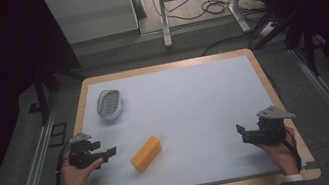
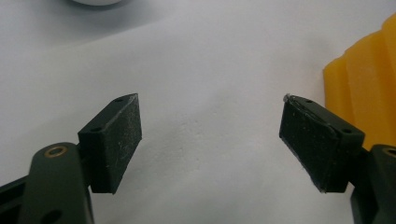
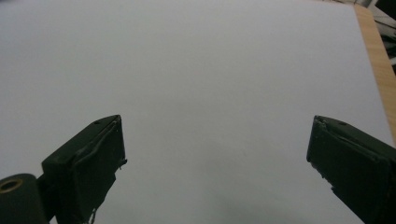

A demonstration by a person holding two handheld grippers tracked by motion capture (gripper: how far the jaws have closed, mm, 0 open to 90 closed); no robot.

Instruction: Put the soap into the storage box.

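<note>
While both hands rest low at the near edge, the left gripper (image 1: 104,154) is held by the left hand (image 1: 76,174) near the worktop's (image 1: 194,102) near-left corner, jaws pointed toward the middle. In the left gripper view (image 2: 210,135) its jaws are seen spread wide, nothing between the pads, w/ bare white surface under them. The yellow block (image 1: 146,153) is laid flat just beside that gripper, apart from it, angled, toward the near edge and left of centre; in the left gripper view the block (image 2: 369,102) is seen just beyond the right-hand jaw, ribbed along its side. A white dish (image 1: 109,104) is placed near the far-left corner, well apart from the block; its rim (image 2: 95,2) is glimpsed at the top of the left gripper view.

Over at the near-right corner the right gripper (image 1: 241,133) is held by the right hand (image 1: 280,151), grey plate on top, jaws aimed inward. In the right gripper view (image 3: 217,154) its jaws are seen wide apart, empty, over plain white surface, w/ the wooden edge (image 3: 376,60) at the upper right.
</note>
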